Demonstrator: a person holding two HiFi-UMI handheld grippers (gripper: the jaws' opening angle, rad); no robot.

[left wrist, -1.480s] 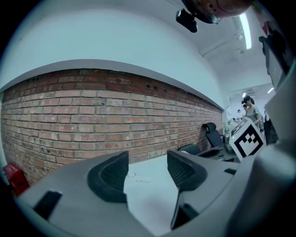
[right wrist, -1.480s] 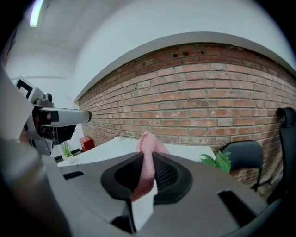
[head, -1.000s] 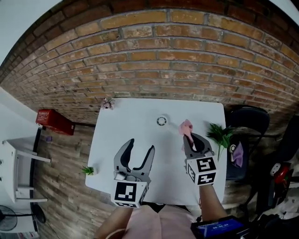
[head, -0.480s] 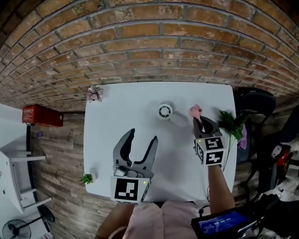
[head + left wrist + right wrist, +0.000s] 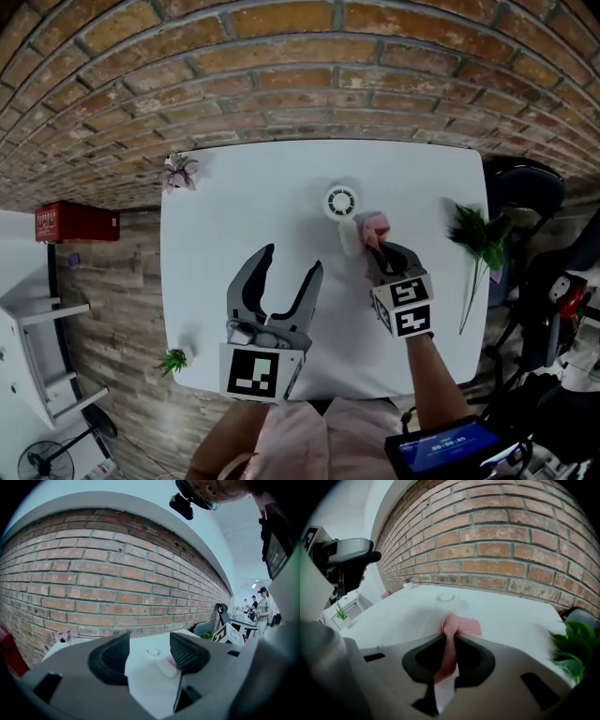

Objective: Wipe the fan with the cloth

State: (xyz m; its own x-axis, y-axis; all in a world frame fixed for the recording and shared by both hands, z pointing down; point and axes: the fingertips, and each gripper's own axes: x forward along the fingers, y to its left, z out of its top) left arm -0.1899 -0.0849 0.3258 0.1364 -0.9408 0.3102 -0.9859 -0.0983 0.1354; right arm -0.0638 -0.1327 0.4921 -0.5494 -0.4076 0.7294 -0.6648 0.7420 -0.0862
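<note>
- Nearest, left gripper (image 5: 292, 261): jaws stand wide apart with nothing between them but bare table; it hovers over the near half of the white table (image 5: 225, 216)
- Right gripper (image 5: 382, 251): jaws closed tight on the pink cloth (image 5: 375, 223); the right gripper view shows a strip of cloth pinched between the pads and a bunched fold sticking out past the tips
- Cloth hangs over the table, right of centre and just beside the fan's handle; whether it touches the handle I cannot tell
- Fan (image 5: 341, 202): small, white, lying flat near the table's middle; round grilled head on the far side, handle pointing back towards the person; bare table on its left
- Step in hand, as I judge it: bringing the cloth up to the fan; wiping looks not yet begun
- Next move calls for laying the bunched fold onto the head or handle and rubbing lightly; the fan looks light and apt to slide, so the free left gripper probably needs to steady the handle first
- Count: two grippers; one cloth; one fan; one table
- Plants, three: tiny green one (image 5: 173, 360) at the near left corner; leafy sprig (image 5: 472, 230) at the right edge; pink-flowered one (image 5: 178, 172) at the far left corner
- Farthest: brick wall (image 5: 309, 84) behind the table
</note>
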